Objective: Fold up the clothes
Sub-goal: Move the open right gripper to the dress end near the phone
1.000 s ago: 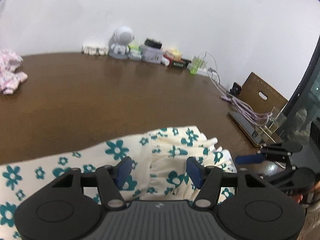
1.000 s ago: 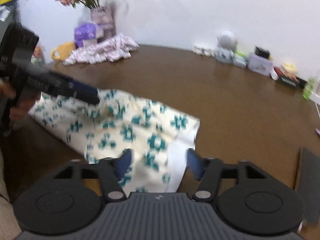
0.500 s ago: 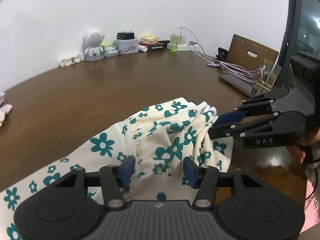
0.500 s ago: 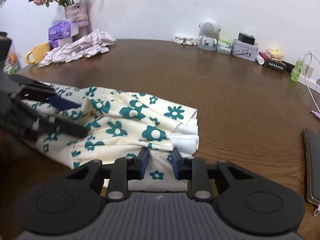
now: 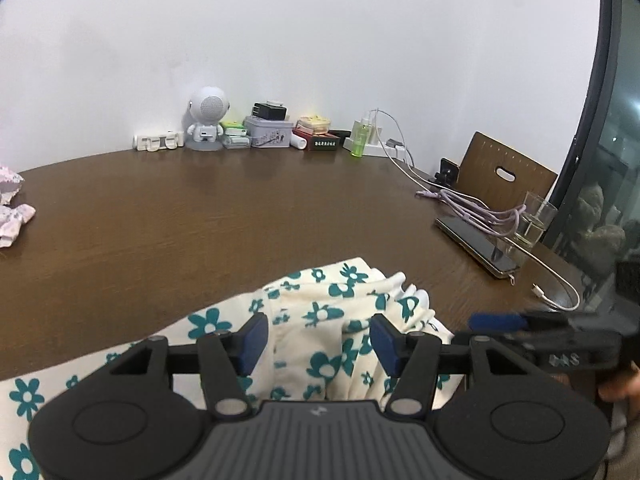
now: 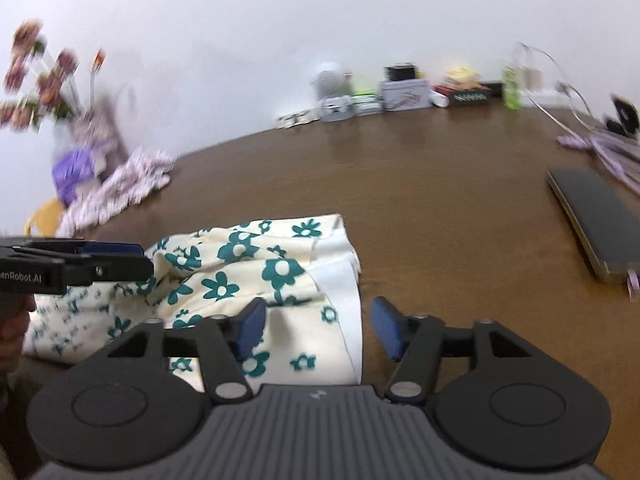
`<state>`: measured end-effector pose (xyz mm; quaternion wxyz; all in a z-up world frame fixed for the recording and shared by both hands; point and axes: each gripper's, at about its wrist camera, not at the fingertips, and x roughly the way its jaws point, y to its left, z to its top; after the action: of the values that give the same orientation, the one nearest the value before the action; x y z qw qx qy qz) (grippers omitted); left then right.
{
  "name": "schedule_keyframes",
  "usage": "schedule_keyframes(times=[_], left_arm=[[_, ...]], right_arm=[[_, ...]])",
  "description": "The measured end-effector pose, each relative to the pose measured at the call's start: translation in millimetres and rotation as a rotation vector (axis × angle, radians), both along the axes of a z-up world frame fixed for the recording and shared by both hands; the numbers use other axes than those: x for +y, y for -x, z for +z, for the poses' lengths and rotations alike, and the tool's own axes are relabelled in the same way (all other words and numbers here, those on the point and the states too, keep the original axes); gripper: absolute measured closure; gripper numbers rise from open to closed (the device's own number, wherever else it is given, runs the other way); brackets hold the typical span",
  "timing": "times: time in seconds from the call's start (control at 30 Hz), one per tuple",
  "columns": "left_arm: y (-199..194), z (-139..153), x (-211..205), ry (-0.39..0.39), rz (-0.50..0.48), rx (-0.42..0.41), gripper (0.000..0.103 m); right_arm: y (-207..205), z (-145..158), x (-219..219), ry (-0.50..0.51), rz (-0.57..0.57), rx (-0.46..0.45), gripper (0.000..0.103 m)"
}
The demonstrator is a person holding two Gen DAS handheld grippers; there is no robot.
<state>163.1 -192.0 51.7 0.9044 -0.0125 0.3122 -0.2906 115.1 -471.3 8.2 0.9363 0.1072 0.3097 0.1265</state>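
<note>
Cream floral garment (image 6: 256,264) bunched low-centre on brown table (image 6: 440,200). Right gripper (image 6: 318,326) opening, holding nothing; left gripper (image 5: 316,338) half-open, ungripped. Best smoothing ruffled edge flat before refolding.

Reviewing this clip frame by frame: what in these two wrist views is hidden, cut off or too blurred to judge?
- Floral garment: left wrist view, near part hidden under the left gripper body, so fold state unclear.
- Right gripper: jaws opening, cloth between them; motion blur hides any pad contact.
- Flowers: right wrist view, blurred.
- Pink cloth: left wrist view, cut by the edge.
- Box labels: too small.
</note>
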Motion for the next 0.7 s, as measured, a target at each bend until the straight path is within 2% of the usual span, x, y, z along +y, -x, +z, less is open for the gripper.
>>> schedule_keyframes(times=[0.1, 0.23, 0.3, 0.6, 0.7], left_arm=[[-4, -2, -5, -0.005, 0.015, 0.013, 0.051], [-8, -6, -11, -0.009, 0.009, 0.023, 0.068], [-8, -9, -14, -0.013, -0.001, 0.023, 0.073], [-12, -30, -21, -0.038, -0.039, 0.074, 0.079], [-11, -32, -21, -0.043, -0.048, 0.063, 0.08]], right_arm=[[14, -4, -6, -0.047, -0.055, 0.012, 0.027], [31, -5, -10, -0.111, -0.101, 0.032, 0.024], [38, -7, -10, -0.142, -0.115, 0.047, 0.023], [39, -7, 11, -0.259, -0.11, 0.105, 0.023], [35, -9, 16, -0.31, -0.128, 0.109, 0.023]])
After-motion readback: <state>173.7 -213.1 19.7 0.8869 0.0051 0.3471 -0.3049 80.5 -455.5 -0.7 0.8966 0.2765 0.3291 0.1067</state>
